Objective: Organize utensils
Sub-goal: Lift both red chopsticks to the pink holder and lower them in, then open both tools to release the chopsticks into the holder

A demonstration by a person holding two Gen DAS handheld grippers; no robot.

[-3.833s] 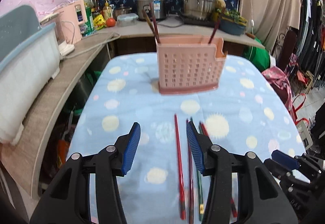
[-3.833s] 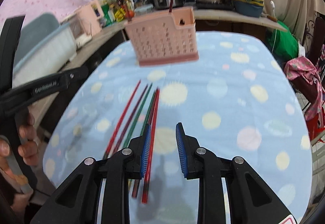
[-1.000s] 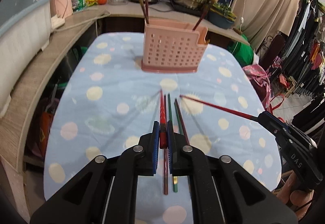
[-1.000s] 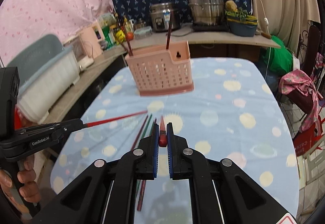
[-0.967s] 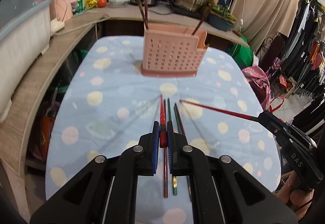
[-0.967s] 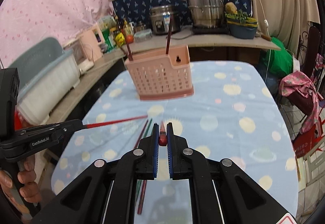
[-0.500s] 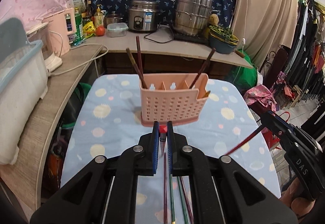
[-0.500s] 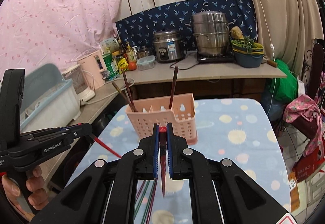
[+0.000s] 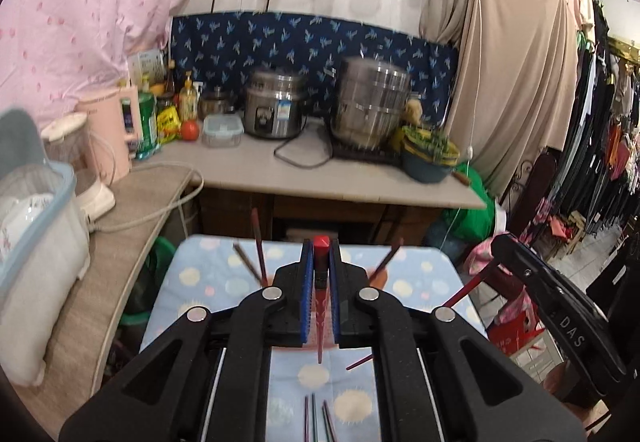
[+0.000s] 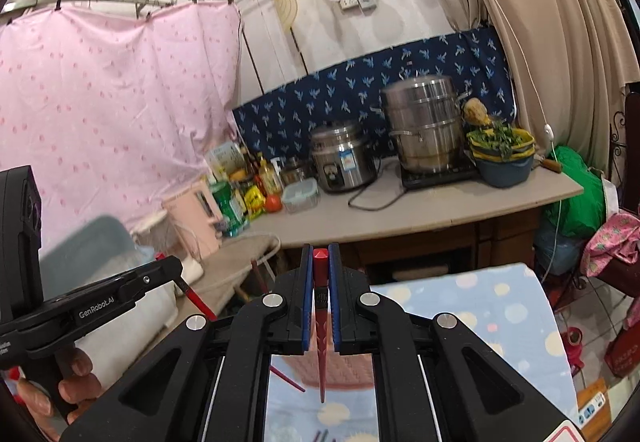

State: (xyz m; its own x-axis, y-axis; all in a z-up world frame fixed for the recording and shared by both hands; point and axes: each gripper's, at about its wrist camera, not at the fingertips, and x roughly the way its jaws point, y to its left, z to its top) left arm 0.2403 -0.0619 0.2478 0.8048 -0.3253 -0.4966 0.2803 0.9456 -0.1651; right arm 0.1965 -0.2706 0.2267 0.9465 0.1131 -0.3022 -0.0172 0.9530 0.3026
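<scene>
Both hand-held grippers (image 9: 319, 274) (image 10: 320, 274) (each clamping a red chopstick (image 9: 320, 306)) have risen.

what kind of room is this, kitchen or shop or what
Most likely a home kitchen corner, possibly beside a clothes stall. A rice cooker and a steel steamer pot stand on the counter, and clothes hang along the right side.

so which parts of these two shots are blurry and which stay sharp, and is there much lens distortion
Left wrist view: the gripper and its red chopstick are sharp, the steel pots and the chopsticks standing in the holder are motion-smeared. Right wrist view: the gripper is crisp, the counter clutter is soft. Both views bow strongly at the edges, with dark fisheye corners.
</scene>
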